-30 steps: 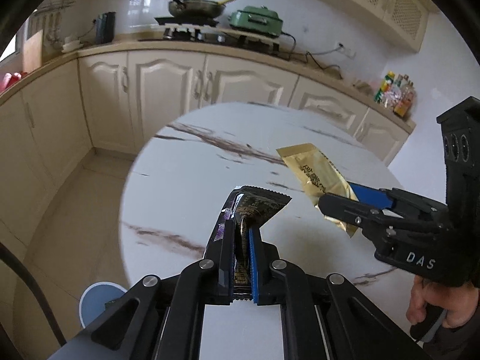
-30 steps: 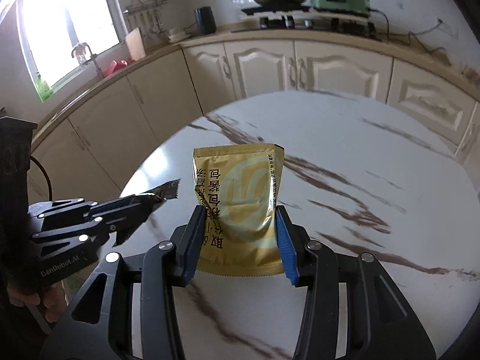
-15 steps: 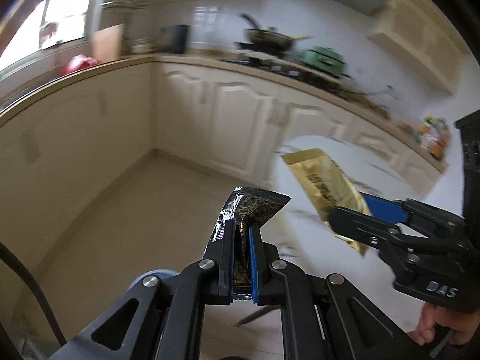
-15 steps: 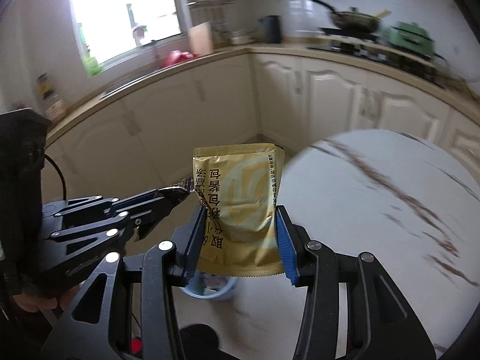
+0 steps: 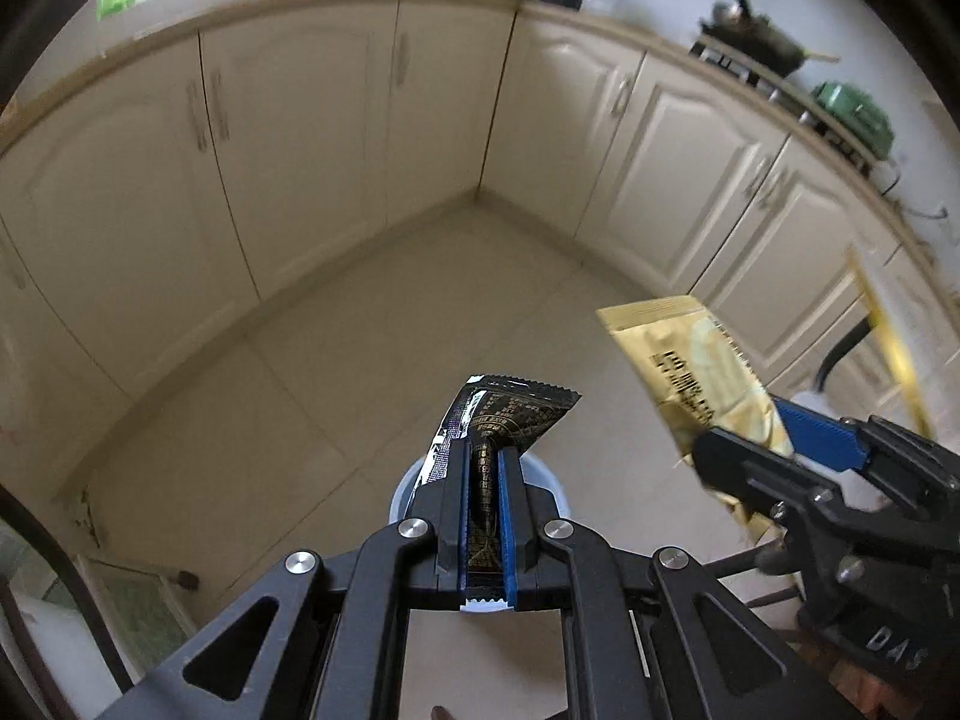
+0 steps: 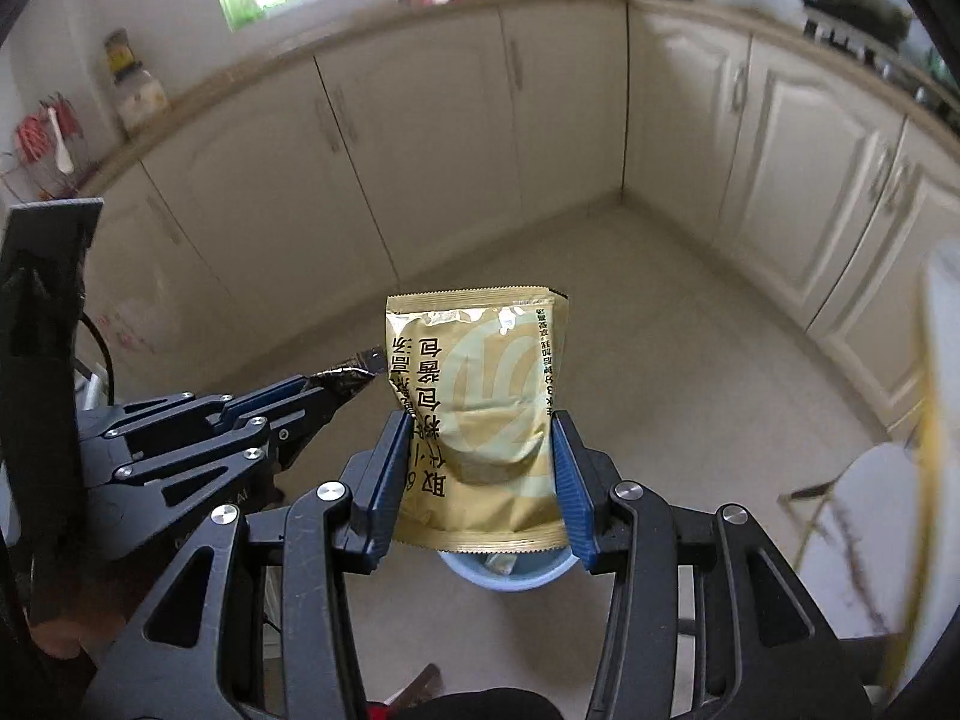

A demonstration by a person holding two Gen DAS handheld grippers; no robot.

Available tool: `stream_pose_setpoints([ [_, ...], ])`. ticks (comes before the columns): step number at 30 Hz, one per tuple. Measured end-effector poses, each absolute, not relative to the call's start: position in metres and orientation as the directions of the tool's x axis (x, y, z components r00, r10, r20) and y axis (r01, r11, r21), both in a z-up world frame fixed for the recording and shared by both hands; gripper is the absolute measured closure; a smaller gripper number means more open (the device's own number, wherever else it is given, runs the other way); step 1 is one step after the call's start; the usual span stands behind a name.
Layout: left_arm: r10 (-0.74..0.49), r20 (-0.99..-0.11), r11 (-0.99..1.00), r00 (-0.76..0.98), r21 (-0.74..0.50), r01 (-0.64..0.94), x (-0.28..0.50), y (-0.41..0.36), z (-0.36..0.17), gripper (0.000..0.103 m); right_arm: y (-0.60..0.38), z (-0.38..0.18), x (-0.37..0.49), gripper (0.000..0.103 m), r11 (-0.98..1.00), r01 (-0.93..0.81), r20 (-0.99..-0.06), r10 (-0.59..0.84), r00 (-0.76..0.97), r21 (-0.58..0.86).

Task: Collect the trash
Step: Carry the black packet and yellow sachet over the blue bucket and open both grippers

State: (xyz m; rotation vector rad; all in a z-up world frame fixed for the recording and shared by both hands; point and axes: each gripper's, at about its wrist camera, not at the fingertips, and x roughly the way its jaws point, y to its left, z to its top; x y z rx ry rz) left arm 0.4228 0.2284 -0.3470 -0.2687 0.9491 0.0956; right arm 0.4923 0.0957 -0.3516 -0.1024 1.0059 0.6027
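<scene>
My left gripper (image 5: 485, 450) is shut on a black snack wrapper (image 5: 504, 414), held in the air above a light blue bin (image 5: 543, 483) on the floor. My right gripper (image 6: 477, 420) is shut on a gold sachet (image 6: 480, 414), above the same bin (image 6: 510, 570), whose rim shows below the sachet. In the left wrist view the right gripper (image 5: 774, 444) and gold sachet (image 5: 690, 372) sit to the right. In the right wrist view the left gripper (image 6: 324, 393) and the wrapper's tip (image 6: 354, 369) sit to the left.
Cream kitchen cabinets (image 5: 300, 168) line the walls, with beige tiled floor (image 5: 360, 330) below. The marble table edge (image 6: 870, 498) and a gold-edged chair (image 5: 888, 336) are at the right. A stove with a pan (image 5: 756, 42) stands on the counter.
Both grippers swung left, away from the marble table, and tilted down toward the floor. They now hold their wrappers over the blue bin. Both grips are unchanged.
</scene>
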Motion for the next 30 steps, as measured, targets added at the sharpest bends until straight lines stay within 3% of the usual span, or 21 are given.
stream_pose_setpoints([
  [15, -0.165, -0.938, 0.941, 0.306, -0.243, -0.236, 0.512, 0.251, -0.491, 0.097, 0.093, -0.516, 0.543, 0.059, 0.884, -0.369, -0.928, 0.352, 0.123, 0.287],
  [19, -0.265, -0.927, 0.886, 0.266, -0.343, -0.311, 0.523, 0.275, -0.515, 0.085, 0.086, -0.542, 0.55, 0.059, 0.893, -0.324, -0.933, 0.352, 0.074, 0.311],
  [21, -0.225, -0.938, 0.887, 0.264, -0.309, -0.343, 0.53, 0.282, -0.514, 0.057, 0.083, -0.546, 0.559, 0.059, 0.894, -0.316, -0.934, 0.352, 0.062, 0.316],
  [22, -0.211, -0.94, 0.888, 0.268, -0.299, -0.35, 0.531, 0.285, -0.512, 0.053, 0.083, -0.549, 0.56, 0.059, 0.894, -0.314, -0.934, 0.354, 0.055, 0.32],
  [27, -0.203, -0.924, 0.877, 0.324, -0.319, -0.36, 0.525, 0.297, -0.493, 0.042, 0.08, -0.56, 0.564, 0.058, 0.897, -0.291, -0.933, 0.357, 0.036, 0.332],
  [30, -0.165, -0.929, 0.885, 0.331, -0.288, -0.365, 0.508, 0.294, -0.486, 0.042, 0.092, -0.562, 0.565, 0.053, 0.891, -0.296, -0.93, 0.367, 0.024, 0.344],
])
